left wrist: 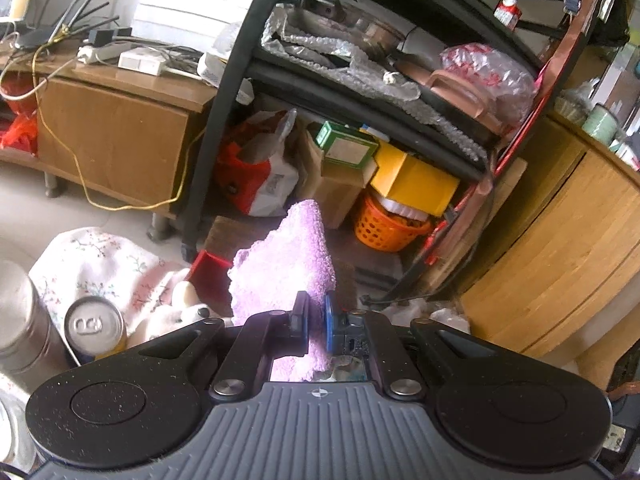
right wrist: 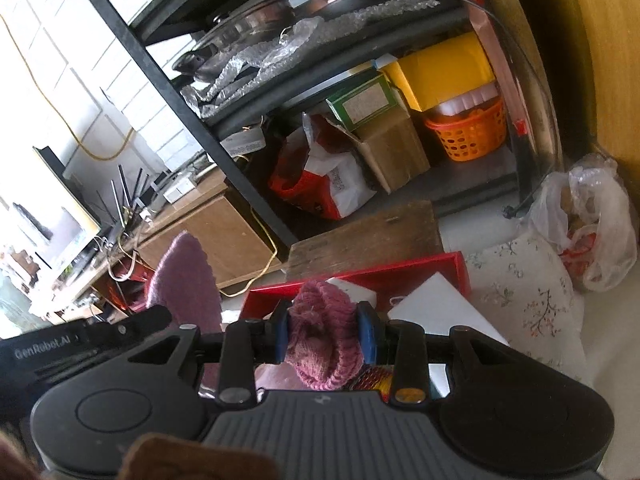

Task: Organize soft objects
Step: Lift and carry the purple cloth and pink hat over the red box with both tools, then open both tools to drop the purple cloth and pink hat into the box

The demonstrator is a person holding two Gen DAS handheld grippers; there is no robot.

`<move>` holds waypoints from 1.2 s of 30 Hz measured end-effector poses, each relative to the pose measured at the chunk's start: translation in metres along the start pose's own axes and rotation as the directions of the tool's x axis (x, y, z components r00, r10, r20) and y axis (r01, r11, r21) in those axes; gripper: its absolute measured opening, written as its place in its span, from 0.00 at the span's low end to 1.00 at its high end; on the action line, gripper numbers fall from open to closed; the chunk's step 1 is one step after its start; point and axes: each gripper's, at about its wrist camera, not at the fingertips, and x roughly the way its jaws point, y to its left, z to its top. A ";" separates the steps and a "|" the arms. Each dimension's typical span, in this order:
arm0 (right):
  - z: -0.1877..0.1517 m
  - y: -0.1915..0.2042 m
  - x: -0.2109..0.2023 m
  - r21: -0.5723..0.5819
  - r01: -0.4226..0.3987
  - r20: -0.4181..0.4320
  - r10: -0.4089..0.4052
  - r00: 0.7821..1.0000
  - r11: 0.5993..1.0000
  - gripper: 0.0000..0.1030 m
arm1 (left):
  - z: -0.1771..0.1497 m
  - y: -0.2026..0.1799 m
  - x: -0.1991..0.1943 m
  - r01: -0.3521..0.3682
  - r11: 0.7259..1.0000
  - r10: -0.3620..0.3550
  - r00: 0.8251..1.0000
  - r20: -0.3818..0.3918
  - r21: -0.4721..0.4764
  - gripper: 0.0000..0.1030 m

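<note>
My left gripper is shut on a lilac terry towel, which stands up between the jaws in the air. The same towel shows at the left of the right wrist view, above the left gripper's body. My right gripper is shut on a pink knitted hat, bunched between the blue pads, held above a red tray. A white plush toy lies on a floral cloth below left of the left gripper.
A black shelving rack holds pans, boxes, a red-white bag and an orange basket. A drink can and a steel canister stand at left. A wooden board, a floral cushion and a plastic bag lie nearby.
</note>
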 end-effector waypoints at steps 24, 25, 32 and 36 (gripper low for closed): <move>-0.008 -0.011 0.021 -0.010 0.094 -0.014 -0.094 0.995 0.996 0.31 | -0.017 -0.002 0.027 -0.017 1.000 0.017 0.996 -0.091 -0.002 0.38; -0.009 -0.010 0.018 -0.011 0.094 -0.011 -0.094 0.996 0.996 0.31 | -0.018 -0.004 0.023 -0.017 1.000 0.018 0.996 -0.088 0.003 0.38; -0.013 0.003 -0.005 -0.032 0.089 0.014 -0.089 0.996 0.996 0.31 | -0.032 -0.016 -0.005 -0.030 0.997 0.034 0.997 -0.064 0.071 0.40; -0.019 0.011 -0.023 -0.050 0.086 0.035 -0.084 0.996 0.995 0.31 | -0.039 -0.020 -0.022 -0.047 0.993 0.051 0.998 -0.035 0.109 0.41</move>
